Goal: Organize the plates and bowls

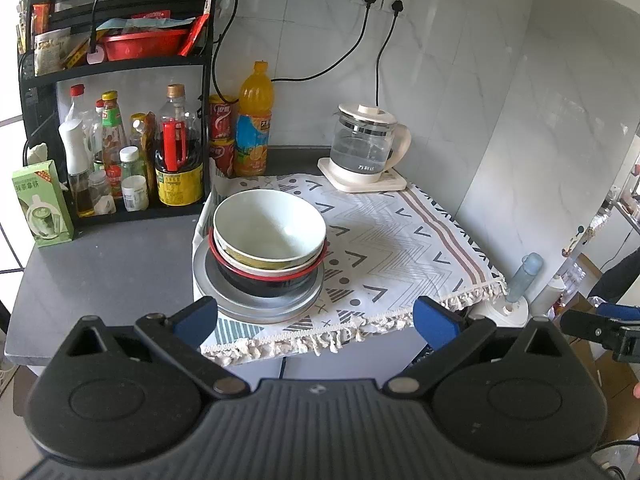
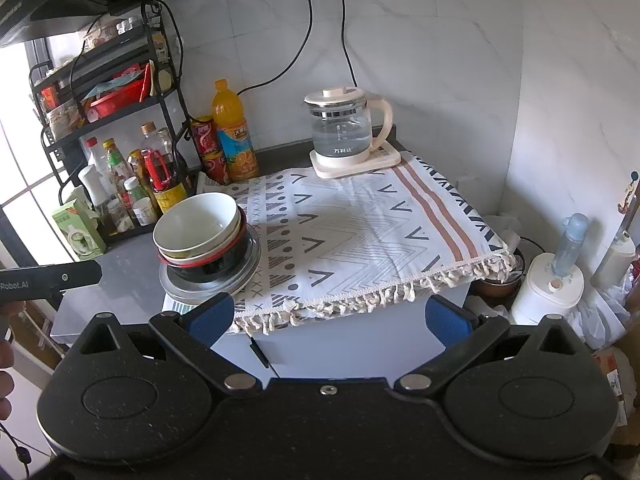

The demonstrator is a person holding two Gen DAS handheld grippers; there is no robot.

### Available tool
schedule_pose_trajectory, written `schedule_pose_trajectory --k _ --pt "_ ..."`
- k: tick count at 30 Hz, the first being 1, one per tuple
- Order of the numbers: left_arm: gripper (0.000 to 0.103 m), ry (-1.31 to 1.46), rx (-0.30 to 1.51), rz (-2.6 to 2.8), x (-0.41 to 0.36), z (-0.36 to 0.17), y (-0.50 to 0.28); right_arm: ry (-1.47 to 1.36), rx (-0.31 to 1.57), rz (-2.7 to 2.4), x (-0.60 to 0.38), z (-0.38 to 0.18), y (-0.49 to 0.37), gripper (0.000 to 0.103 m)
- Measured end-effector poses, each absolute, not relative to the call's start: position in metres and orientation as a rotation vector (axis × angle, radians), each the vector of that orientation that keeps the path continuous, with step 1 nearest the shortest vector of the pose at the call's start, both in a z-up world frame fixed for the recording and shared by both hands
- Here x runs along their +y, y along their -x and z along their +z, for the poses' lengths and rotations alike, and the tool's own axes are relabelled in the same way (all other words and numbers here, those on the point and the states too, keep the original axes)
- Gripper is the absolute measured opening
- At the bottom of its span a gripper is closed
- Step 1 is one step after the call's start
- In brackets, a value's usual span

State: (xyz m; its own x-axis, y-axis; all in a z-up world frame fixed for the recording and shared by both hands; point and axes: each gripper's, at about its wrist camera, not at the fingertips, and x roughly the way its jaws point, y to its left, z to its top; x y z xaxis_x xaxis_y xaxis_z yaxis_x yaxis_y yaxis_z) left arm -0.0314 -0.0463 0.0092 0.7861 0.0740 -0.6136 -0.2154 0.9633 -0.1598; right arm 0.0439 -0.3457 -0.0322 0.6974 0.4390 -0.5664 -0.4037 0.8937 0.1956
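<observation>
A stack of dishes stands on the left part of the patterned cloth (image 1: 400,248). A pale green bowl (image 1: 269,225) sits on top, nested in a cream bowl, then a black bowl with a red rim (image 1: 264,282), all on grey plates (image 1: 256,306). The stack also shows in the right wrist view, with the pale bowl (image 2: 198,222) over the grey plates (image 2: 208,284). My left gripper (image 1: 316,320) is open and empty, just in front of the stack. My right gripper (image 2: 330,318) is open and empty, before the cloth's fringed front edge, right of the stack.
A glass kettle (image 1: 366,146) on its cream base stands at the cloth's back right. A black rack with sauce bottles (image 1: 176,152), cans and an orange juice bottle (image 1: 254,120) lines the back left. A green box (image 1: 42,204) sits on the grey counter. A white appliance (image 2: 548,288) stands lower right.
</observation>
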Motion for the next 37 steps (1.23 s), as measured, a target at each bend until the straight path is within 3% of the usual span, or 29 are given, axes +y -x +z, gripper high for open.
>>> schedule_pose_trajectory --k 37 --pt "0.103 0.232 0.673 0.161 -0.042 0.003 0.024 -0.062 0.668 0.471 -0.343 -0.038 -0.052 0.103"
